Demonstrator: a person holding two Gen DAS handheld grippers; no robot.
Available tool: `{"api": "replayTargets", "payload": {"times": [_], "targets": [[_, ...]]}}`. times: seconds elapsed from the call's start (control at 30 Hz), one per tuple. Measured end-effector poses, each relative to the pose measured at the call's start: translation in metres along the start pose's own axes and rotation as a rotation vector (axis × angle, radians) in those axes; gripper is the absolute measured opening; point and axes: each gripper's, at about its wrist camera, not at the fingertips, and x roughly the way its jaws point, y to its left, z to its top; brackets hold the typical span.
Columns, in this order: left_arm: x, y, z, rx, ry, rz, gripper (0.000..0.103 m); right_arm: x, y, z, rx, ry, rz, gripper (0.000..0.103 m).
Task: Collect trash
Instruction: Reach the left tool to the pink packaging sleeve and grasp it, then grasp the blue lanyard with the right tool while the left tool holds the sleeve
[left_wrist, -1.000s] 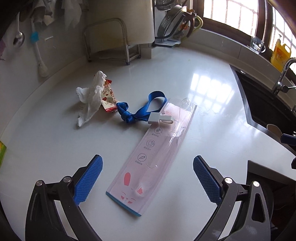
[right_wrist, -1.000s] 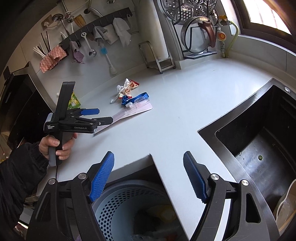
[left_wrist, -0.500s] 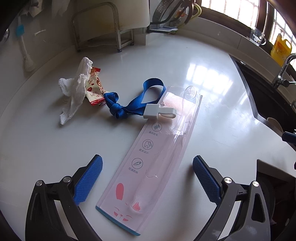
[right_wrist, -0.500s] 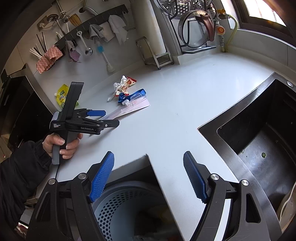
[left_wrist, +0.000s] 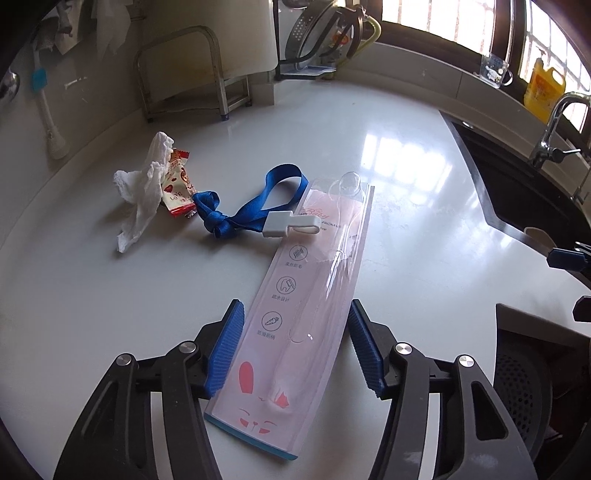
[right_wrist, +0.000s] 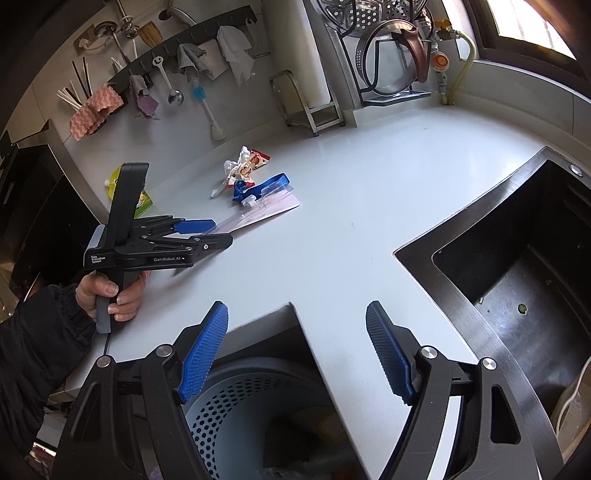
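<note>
On the countertop (left_wrist: 406, 177), the toothbrush package (left_wrist: 295, 332) lies between the closing left gripper's (left_wrist: 295, 347) fingers (left_wrist: 225, 347)

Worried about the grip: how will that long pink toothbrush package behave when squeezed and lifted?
The long pink toothbrush package looks like thin card under a clear blister: probably light, glossy enough to slip, and likely to bow between the closing left gripper fingers.

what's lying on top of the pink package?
A white clip, on the end of the blue strap, overlaps the pink package at its far end. The rest of its top is bare. What's under the package can't be seen.
</note>
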Motion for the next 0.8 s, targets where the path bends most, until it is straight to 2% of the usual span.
{"api": "replayTargets", "payload": {"times": [0.2, 0.23, 0.27, 0.47, 0.67, 0.8], "targets": [[-0.015, -0.001, -0.003, -0.033, 0.000, -0.012, 0.056, -0.001, 0.001, 0.000, -0.010, -0.003, 0.000, 0.074], [-0.019, -0.002, -0.004, -0.035, -0.002, -0.013, 0.035, -0.001, 0.001, 0.000, -0.012, -0.004, 0.002, 0.074], [-0.023, -0.004, -0.005, -0.039, 0.005, -0.011, 0.030, -0.001, 0.002, 0.001, -0.012, -0.006, 0.004, 0.074], [-0.043, -0.006, -0.019, -0.093, -0.008, 0.056, 0.025, 0.006, 0.005, 0.005, -0.017, -0.005, 0.021, 0.074], [-0.061, -0.005, -0.034, -0.147, -0.030, 0.078, 0.023, 0.017, 0.019, 0.014, -0.048, 0.004, 0.038, 0.074], [-0.078, -0.003, -0.043, -0.191, -0.064, 0.137, 0.023, 0.030, 0.031, 0.023, -0.081, 0.006, 0.048, 0.074]]}}
